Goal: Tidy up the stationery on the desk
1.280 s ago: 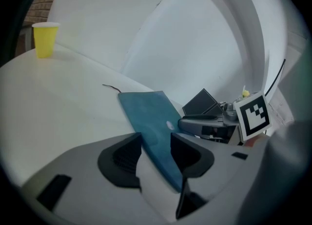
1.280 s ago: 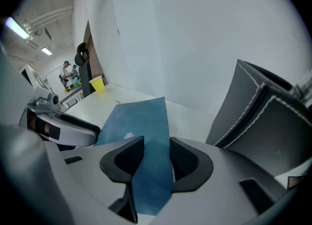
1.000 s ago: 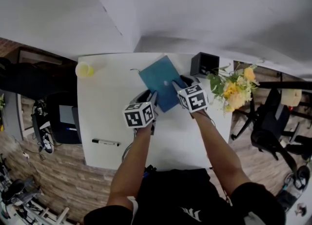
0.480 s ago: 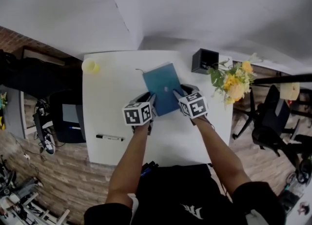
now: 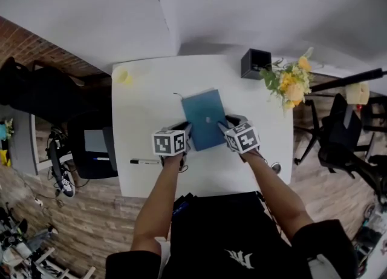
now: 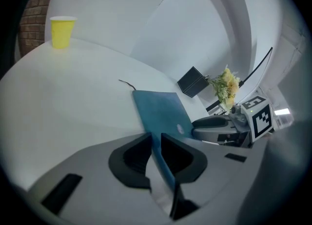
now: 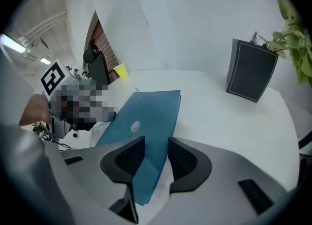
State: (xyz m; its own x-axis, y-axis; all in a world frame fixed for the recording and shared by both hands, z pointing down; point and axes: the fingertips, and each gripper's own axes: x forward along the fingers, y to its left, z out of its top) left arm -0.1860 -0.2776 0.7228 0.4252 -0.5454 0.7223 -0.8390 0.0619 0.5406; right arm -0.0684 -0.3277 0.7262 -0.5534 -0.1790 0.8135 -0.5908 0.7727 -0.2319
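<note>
Looks like the step here is picking up the blue notebook, which lies mid-way across the table. The left tongs have just been closing and now pinch its near left corner. The right tongs straddle the near right corner, closing too but not pressing yet (there's a gap on one side). Next I'd finish that squeeze, then lift both ends evenly.

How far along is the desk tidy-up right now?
Nothing looks put away yet. In hand: the blue notebook, with the left gripper pinching one edge and the right gripper open around the other; both have just been closing. Left: the black marker lies loose on the desk, and the notebook needs a place.
</note>
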